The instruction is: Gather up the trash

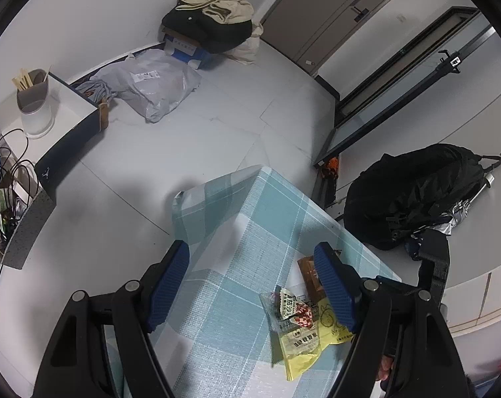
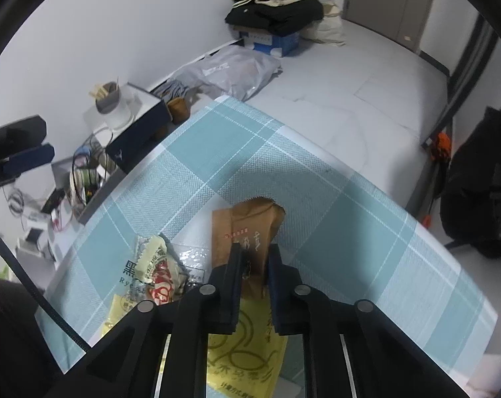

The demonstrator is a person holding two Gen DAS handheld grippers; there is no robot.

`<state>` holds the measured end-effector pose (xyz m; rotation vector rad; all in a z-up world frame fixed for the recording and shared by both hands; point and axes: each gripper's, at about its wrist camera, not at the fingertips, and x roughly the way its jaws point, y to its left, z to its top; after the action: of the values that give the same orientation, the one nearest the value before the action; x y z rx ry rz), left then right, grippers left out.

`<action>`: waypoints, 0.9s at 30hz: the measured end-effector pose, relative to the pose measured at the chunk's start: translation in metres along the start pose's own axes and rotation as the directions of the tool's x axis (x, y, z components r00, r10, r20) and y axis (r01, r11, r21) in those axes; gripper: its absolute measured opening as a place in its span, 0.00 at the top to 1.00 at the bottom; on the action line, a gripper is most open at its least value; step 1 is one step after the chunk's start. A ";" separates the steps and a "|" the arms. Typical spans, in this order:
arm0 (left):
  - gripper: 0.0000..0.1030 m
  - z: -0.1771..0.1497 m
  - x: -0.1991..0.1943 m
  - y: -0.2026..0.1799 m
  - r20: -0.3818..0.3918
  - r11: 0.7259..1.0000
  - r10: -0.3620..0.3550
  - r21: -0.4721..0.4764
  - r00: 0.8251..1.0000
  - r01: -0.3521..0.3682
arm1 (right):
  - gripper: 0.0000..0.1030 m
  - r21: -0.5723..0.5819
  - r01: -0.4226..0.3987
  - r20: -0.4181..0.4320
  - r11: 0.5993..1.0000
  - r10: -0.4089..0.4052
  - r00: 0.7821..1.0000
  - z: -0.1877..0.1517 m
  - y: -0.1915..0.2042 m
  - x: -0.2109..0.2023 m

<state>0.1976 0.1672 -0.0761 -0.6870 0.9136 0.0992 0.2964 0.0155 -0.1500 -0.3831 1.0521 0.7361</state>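
Note:
A small table with a blue checked cloth (image 2: 349, 215) carries a pile of wrappers. My right gripper (image 2: 255, 248) is shut on a brown paper wrapper (image 2: 247, 225), whose upper end sticks out beyond the pads. A yellow wrapper (image 2: 240, 358) lies under the fingers, and a red and white sachet (image 2: 160, 282) lies to their left. In the left wrist view my left gripper (image 1: 252, 248) hangs open over the cloth, holding nothing. The brown wrapper (image 1: 308, 273), the sachet (image 1: 295, 306) and the yellow wrapper (image 1: 303, 345) lie by its right finger.
A black backpack (image 1: 412, 195) sits on the floor right of the table. A dark box with a cup of sticks (image 1: 34, 99) stands at the left. A grey plastic bag (image 1: 157, 83) and piled clothes (image 1: 214, 16) lie by the far wall.

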 end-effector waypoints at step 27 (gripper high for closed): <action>0.28 -0.047 0.058 -0.065 -0.211 0.944 0.106 0.328 0.972 -0.032 | 0.97 0.464 -0.142 0.339 0.874 -0.027 0.941 -0.130 -0.038 -0.158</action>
<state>0.2240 0.0773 -0.1064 -0.3638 1.1436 -0.0679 0.1936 -0.1472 -0.0722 0.2063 0.8842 0.5395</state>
